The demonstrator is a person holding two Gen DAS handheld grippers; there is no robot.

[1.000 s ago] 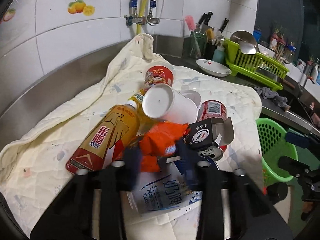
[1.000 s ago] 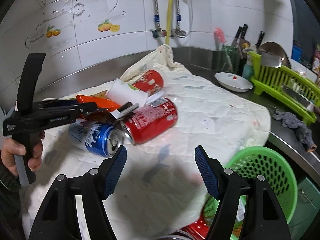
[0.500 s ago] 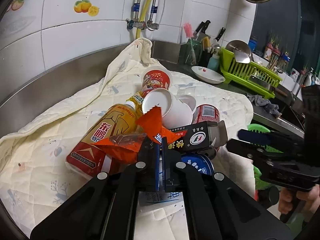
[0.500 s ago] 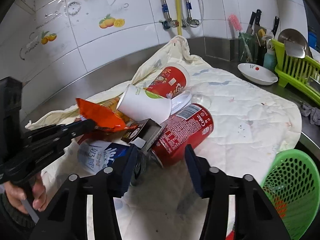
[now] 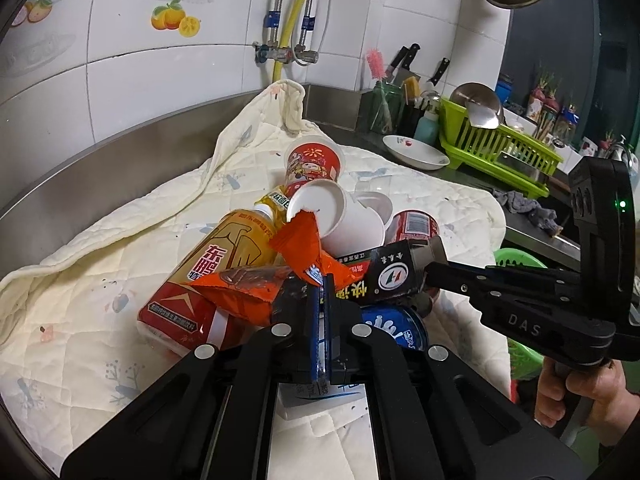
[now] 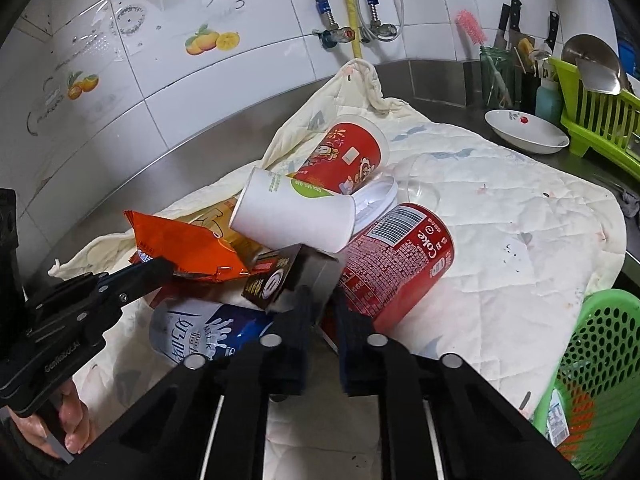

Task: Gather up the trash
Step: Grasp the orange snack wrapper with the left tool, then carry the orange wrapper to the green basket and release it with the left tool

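Observation:
A heap of trash lies on a cream quilted cloth (image 6: 500, 240): a red Coke can (image 6: 400, 256), a white paper cup (image 6: 292, 216), a red noodle cup (image 6: 344, 156), a blue-and-white milk can (image 6: 200, 332) and a yellow-red bottle (image 5: 216, 276). My left gripper (image 5: 320, 292) is shut on an orange snack wrapper (image 5: 296, 248), which sticks up from its tips. My right gripper (image 6: 320, 304) reaches into the heap with its jaws closing on the grey end flap of a small black carton (image 6: 280, 280). From the left wrist, its tips pinch that carton (image 5: 392, 276).
A green perforated basket (image 6: 600, 360) with some trash inside stands below the cloth's right edge. A white bowl (image 6: 524, 130), a green dish rack (image 6: 600, 120) and a knife holder (image 6: 516, 60) line the back right of the steel counter. Tiled wall behind.
My left gripper closed on the orange wrapper and raised it. My right gripper came in from the open cloth to the heap, and its jaws narrowed around the black carton's flap.

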